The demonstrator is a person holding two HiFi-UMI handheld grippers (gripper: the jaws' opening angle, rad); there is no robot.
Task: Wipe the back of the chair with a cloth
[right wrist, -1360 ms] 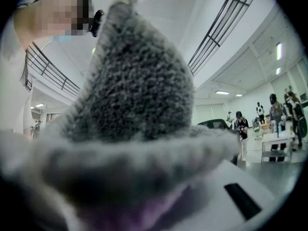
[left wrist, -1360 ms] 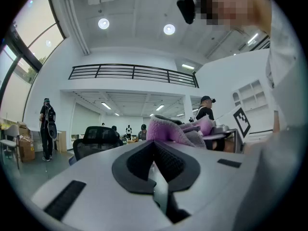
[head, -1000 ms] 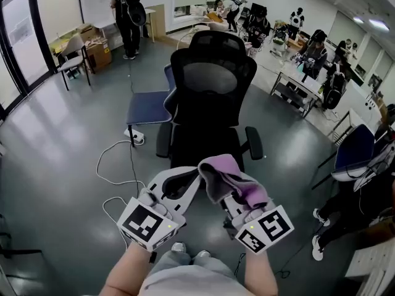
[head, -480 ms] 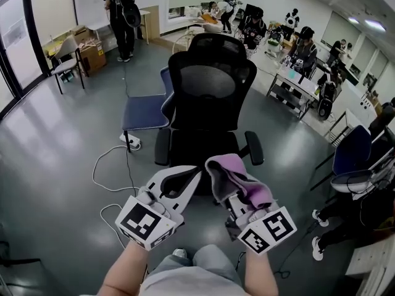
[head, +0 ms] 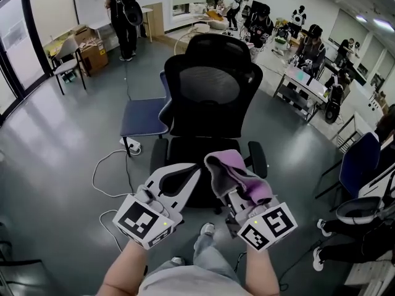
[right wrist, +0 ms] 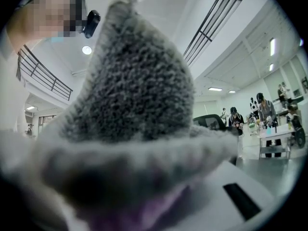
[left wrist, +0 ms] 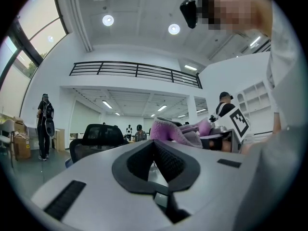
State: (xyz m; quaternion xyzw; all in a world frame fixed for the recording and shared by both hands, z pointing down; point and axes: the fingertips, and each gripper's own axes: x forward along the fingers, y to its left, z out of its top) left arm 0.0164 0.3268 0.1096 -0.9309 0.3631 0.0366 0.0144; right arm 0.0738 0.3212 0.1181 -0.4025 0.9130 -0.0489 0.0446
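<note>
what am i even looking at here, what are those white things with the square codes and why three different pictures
There is no robot here. A person holds a two-jaw tool in each hand, and the cubes with square markers are part of those tools. The head view comes from a camera on the person's head, looking down. The other two come from cameras riding on each gripper, looking along its jaws. The left gripper has its jaws together with nothing between them. The right gripper is clamped on a purple and grey cloth, which fills most of its own view. In front stands a black office chair on a grey floor. The cloth is not touching it.
</note>
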